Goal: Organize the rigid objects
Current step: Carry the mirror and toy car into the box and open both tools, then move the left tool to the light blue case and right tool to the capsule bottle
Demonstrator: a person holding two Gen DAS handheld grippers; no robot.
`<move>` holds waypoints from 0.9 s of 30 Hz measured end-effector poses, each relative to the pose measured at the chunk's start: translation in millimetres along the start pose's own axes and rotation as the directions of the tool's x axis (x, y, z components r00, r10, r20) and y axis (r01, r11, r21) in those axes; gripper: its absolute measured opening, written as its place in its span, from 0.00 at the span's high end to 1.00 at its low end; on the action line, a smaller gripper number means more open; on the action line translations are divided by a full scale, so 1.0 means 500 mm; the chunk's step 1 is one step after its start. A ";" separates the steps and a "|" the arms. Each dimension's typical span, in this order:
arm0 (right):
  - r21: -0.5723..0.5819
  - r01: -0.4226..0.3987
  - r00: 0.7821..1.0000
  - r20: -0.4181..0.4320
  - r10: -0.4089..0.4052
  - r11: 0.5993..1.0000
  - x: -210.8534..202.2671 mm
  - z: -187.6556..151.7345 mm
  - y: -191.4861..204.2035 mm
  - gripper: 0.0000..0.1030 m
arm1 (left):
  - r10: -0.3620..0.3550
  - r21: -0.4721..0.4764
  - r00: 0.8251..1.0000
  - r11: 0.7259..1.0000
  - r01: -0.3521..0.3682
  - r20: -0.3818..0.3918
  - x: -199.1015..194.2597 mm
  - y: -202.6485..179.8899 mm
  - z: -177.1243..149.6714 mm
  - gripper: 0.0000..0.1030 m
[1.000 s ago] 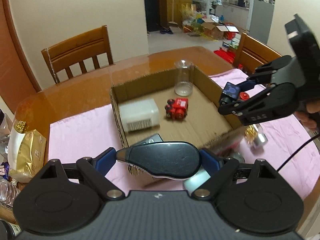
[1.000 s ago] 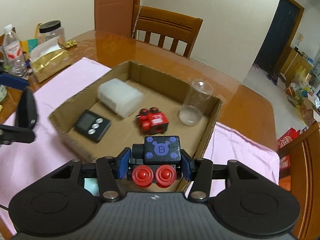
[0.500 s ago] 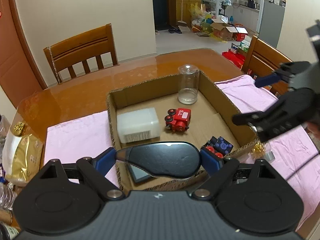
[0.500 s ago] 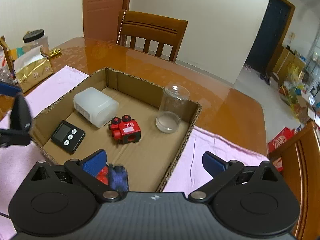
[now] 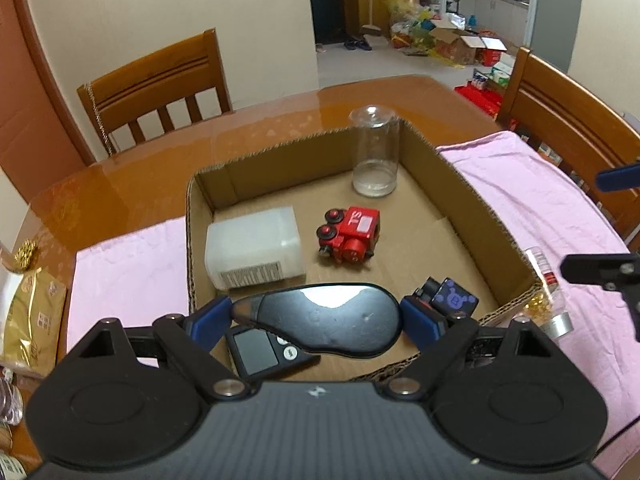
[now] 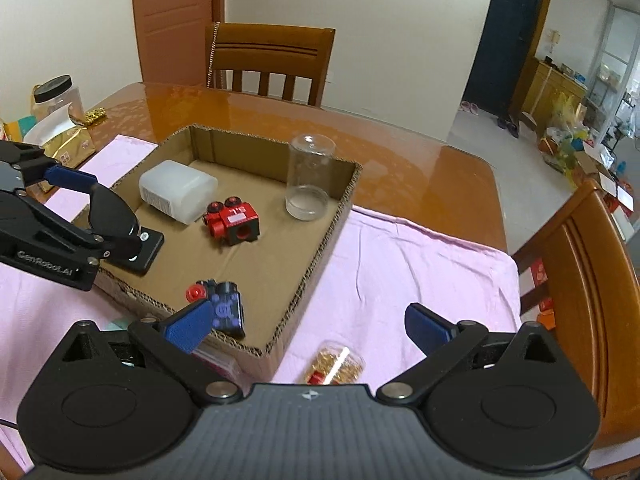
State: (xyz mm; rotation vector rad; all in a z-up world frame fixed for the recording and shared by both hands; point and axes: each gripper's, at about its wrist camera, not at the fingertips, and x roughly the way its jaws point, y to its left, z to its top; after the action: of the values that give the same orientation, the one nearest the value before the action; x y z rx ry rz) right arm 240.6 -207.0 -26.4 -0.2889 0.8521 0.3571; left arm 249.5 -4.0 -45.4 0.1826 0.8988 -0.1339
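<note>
Cardboard box point(image 6: 320, 256) holding five items; purple toy block point(image 6: 226, 312) lying at near edge. Left gripper point(image 5: 316, 316) clamping black hairbrush point(image 5: 320, 320) over box. Right gripper point(image 6: 308, 326) gaping, empty. Gold-bead bottle point(image 6: 336, 366) waiting on pink cloth point(image 6: 400, 272) (outside near corner).

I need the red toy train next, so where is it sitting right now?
In both wrist views the red toy train sits mid-floor of the cardboard box, between the white plastic container and the clear jar.
</note>
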 end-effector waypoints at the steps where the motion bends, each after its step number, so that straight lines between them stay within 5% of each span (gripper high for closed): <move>1: 0.002 0.002 1.000 -0.004 -0.002 1.000 0.000 -0.003 0.000 0.00 | 0.000 -0.004 1.000 1.000 0.000 -0.001 0.001 0.002 -0.003 0.13; 8: 0.031 -0.006 1.000 -0.024 0.007 0.999 0.003 -0.023 0.007 0.00 | 0.013 -0.048 1.000 0.999 -0.013 -0.009 0.005 0.011 -0.016 0.12; 13: 0.040 -0.016 0.999 -0.032 0.017 0.999 0.002 -0.037 0.024 0.00 | 0.018 -0.106 1.000 0.994 -0.017 0.008 -0.013 0.025 -0.021 0.02; 27: 0.173 0.014 0.998 -0.059 -0.004 0.985 -0.012 -0.121 0.076 0.00 | 0.051 -0.085 0.998 0.995 -0.048 0.037 -0.088 0.041 -0.111 0.02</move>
State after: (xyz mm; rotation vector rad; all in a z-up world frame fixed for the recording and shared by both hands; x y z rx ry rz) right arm 180.4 -197.3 -63.6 -0.1420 0.9326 0.2648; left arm 184.1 29.7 -42.4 0.1238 0.8586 -0.0534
